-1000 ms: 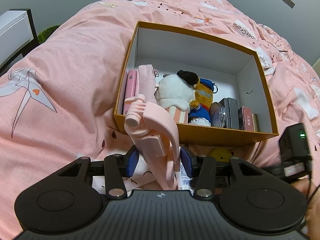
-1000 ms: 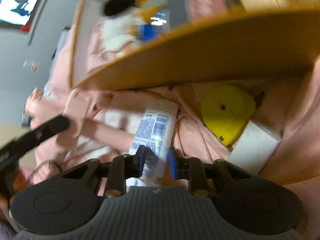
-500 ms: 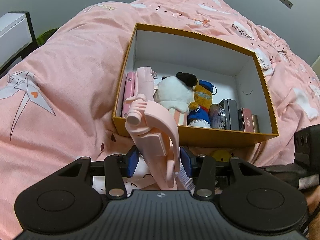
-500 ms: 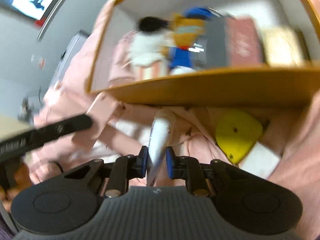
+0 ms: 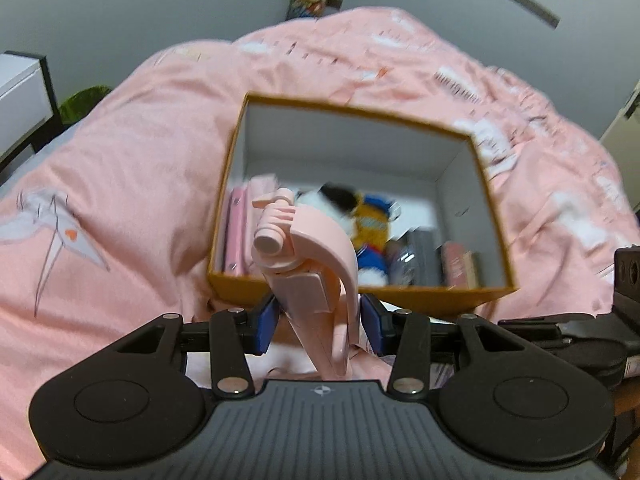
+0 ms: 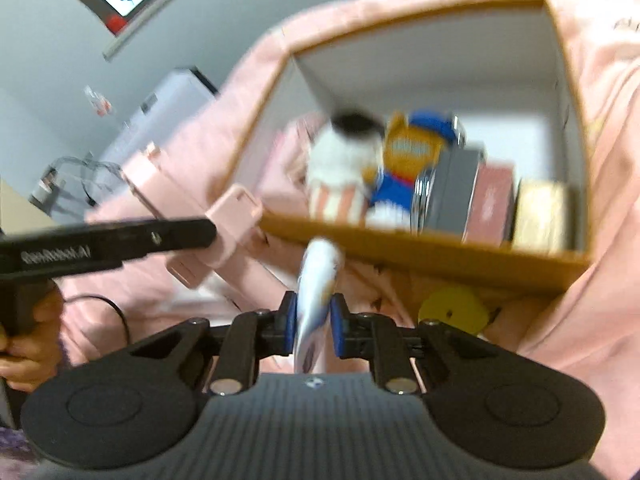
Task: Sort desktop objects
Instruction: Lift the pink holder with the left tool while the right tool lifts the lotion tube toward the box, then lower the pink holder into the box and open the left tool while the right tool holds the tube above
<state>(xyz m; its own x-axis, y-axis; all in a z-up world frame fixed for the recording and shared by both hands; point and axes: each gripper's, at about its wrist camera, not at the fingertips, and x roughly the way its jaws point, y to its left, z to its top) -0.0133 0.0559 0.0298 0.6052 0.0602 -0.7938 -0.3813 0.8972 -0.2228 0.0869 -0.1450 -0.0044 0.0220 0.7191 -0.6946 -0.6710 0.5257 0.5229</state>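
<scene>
My left gripper [image 5: 319, 320] is shut on a pink folding stand [image 5: 308, 264], which sticks up in front of the orange box [image 5: 360, 296]. From the right wrist, one of its black fingers [image 6: 120, 240] shows gripping the stand [image 6: 232, 220]. My right gripper [image 6: 313, 322] has a white printed tube [image 6: 320, 272] between its pads, jaws still closing on it. The tube points up toward the box's near wall [image 6: 440, 256]. Inside the box are a white plush [image 6: 344, 160], an orange and blue plush [image 6: 412, 148], small boxes and pink cases.
A pink quilt [image 5: 140, 160] covers the bed under everything. A yellow disc [image 6: 452, 312] lies on it just below the box's near wall. A person's hand [image 6: 28, 360] holds the left gripper's handle. A white cabinet [image 5: 20, 92] stands at the far left.
Both grippers have risen, the right one more. The right gripper rolled and squeezed the tube, lifting it off the quilt. The box's inside now shows more fully in the right wrist view.
</scene>
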